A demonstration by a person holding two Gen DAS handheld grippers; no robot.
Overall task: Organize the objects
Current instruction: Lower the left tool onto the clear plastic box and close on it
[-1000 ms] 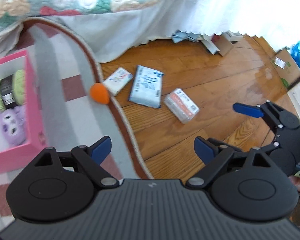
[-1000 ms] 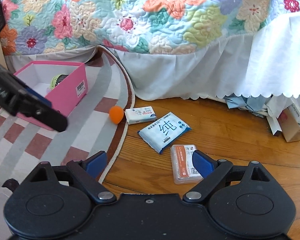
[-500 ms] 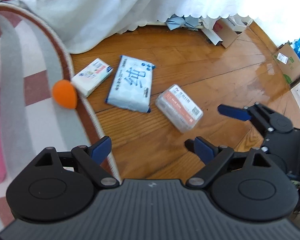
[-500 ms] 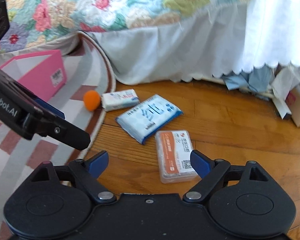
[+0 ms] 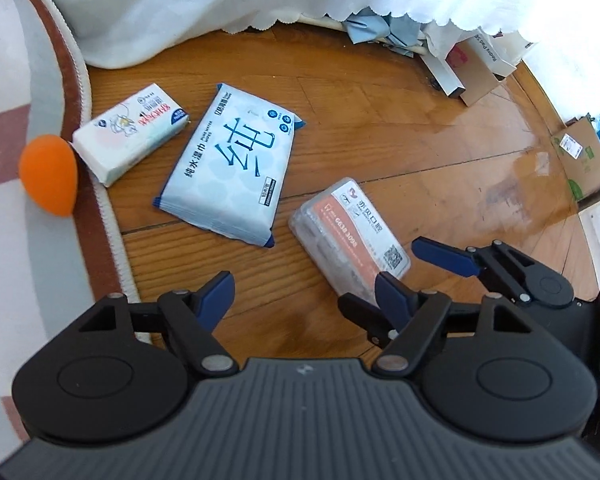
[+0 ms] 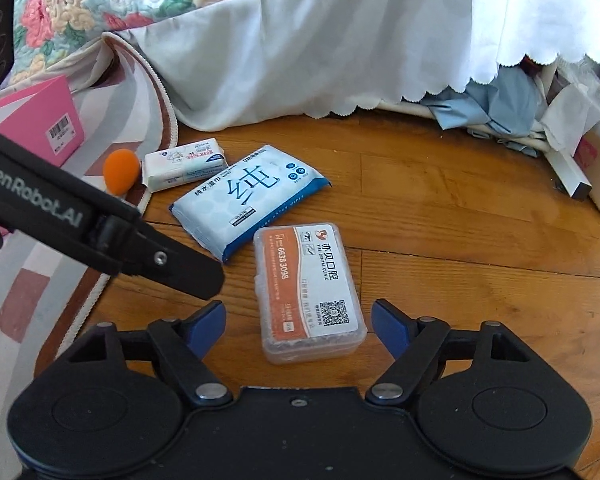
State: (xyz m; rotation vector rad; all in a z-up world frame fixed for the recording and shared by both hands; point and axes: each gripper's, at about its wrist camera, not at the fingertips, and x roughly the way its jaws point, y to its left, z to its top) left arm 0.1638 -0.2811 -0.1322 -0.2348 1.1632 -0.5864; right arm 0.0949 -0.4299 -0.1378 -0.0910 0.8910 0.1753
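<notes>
Four items are seen on a wooden floor (image 6: 440,208) beside a bed skirt (image 6: 320,48): a clear plastic box with an orange dental-clinic label (image 6: 310,292), a blue wet-wipes pack (image 6: 248,196), a small tissue pack (image 6: 185,164) and, on the striped rug (image 5: 32,184), an orange sponge (image 5: 49,175). The right gripper (image 6: 298,320) is held over the box, its jaws apart and closing without contact. The left gripper (image 5: 304,294) is likewise closing on nothing.
</notes>
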